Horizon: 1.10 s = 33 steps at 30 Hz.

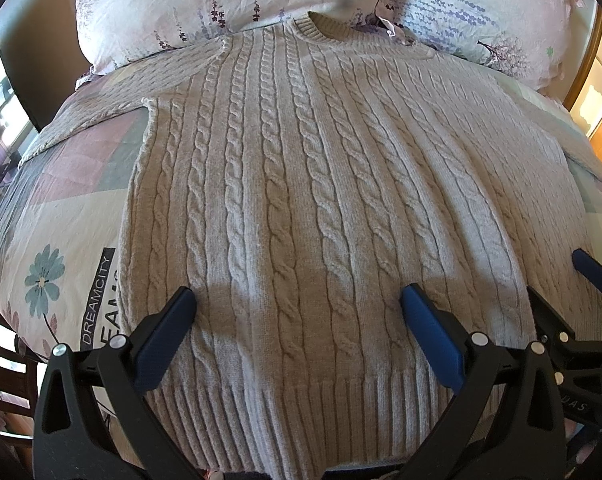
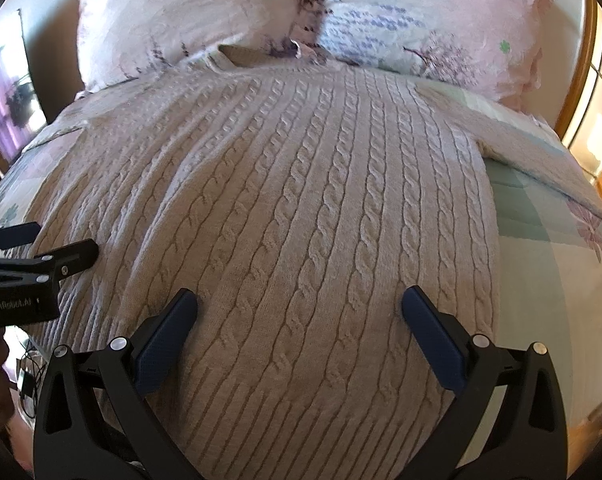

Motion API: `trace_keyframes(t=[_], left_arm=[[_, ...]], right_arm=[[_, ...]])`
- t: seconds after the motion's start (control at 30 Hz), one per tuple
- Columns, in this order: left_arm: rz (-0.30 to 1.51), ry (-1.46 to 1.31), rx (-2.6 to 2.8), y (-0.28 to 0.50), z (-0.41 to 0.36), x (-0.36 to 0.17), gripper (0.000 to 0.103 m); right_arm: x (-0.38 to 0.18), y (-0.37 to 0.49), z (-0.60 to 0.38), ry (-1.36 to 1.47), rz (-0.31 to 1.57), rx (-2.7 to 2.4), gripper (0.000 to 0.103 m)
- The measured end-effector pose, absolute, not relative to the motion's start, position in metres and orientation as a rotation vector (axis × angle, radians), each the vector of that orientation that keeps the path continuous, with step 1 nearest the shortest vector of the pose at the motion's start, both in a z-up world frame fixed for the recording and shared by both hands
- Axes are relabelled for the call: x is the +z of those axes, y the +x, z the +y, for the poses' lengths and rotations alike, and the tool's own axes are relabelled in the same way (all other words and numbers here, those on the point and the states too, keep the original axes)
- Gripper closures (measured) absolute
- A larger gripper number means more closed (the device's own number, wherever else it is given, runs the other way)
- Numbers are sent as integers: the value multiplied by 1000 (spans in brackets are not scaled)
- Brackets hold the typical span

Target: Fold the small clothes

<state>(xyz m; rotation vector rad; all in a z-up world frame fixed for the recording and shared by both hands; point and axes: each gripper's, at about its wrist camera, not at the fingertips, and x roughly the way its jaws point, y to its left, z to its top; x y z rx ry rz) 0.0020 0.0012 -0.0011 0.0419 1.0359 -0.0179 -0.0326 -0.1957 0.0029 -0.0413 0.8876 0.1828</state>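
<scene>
A beige cable-knit sweater (image 1: 301, 184) lies flat and face up on the bed, neck toward the pillows, ribbed hem nearest me. It also fills the right wrist view (image 2: 301, 220). Its left sleeve (image 1: 101, 96) stretches out to the left, its right sleeve (image 2: 541, 148) to the right. My left gripper (image 1: 297, 304) is open and empty, just above the hem. My right gripper (image 2: 299, 304) is open and empty over the lower right part of the sweater. Each gripper shows at the edge of the other's view.
Two floral pillows (image 1: 229, 4) (image 2: 441, 20) lie against the headboard behind the collar. The patterned bedspread (image 1: 53, 240) shows on both sides of the sweater. A wooden frame (image 2: 581, 92) stands at the far right.
</scene>
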Motion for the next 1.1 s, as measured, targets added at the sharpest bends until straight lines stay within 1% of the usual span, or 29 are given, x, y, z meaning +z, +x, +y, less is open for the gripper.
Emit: trace_keyframes(t=[0.07,0.13,0.2,0.3,0.33,0.37,0.4,0.43,0.47,0.5,0.57,0.6,0.7,0.73,0.83,0.9,0.93,1.0,1.1], left_arm=[[1017,60,-50,1,2,-2,2],[1024,79,-76,3,3,-1,2],[1018,62,-88,10,14,4,2],[952,29,23,29,50,19,2],[937,2,45,36,65,23,2],[925,-34,49,42,80,27,2],[907,-96,36,49,102,30,2],[889,-151,26,54,118,33,2],[862,-203,27,58,136,35,2],[824,-244,48,60,153,36,2],[774,-270,113,66,179,36,2],[749,-270,140,69,191,36,2],[686,-254,169,73,214,39,2],[684,-258,185,77,225,39,2],[692,-314,228,88,254,37,2],[688,-340,262,92,270,34,2],[699,-352,291,95,278,33,2],[695,-391,314,97,293,31,2],[662,-482,313,97,318,29,2]], right_arm=[[8,-25,-210,-12,903,227,1],[25,-17,-246,75,850,173,1],[47,-5,-313,217,752,44,1],[55,12,-420,448,683,-181,3],[50,20,-468,562,667,-262,14],[45,23,-495,629,667,-311,30],[38,27,-527,713,669,-377,37],[31,31,-556,787,666,-421,41],[23,35,-586,871,657,-472,50],[16,39,-606,923,654,-507,52],[8,47,-632,988,643,-534,54],[3,52,-642,1014,647,-548,54],[-7,60,-654,1035,671,-593,60],[-10,62,-657,1038,661,-609,67],[-12,63,-659,1047,633,-642,70],[-12,67,-667,1011,650,-671,88],[-11,72,-667,993,662,-678,94],[7,75,-649,916,609,-670,95],[59,96,-580,705,488,-504,95]])
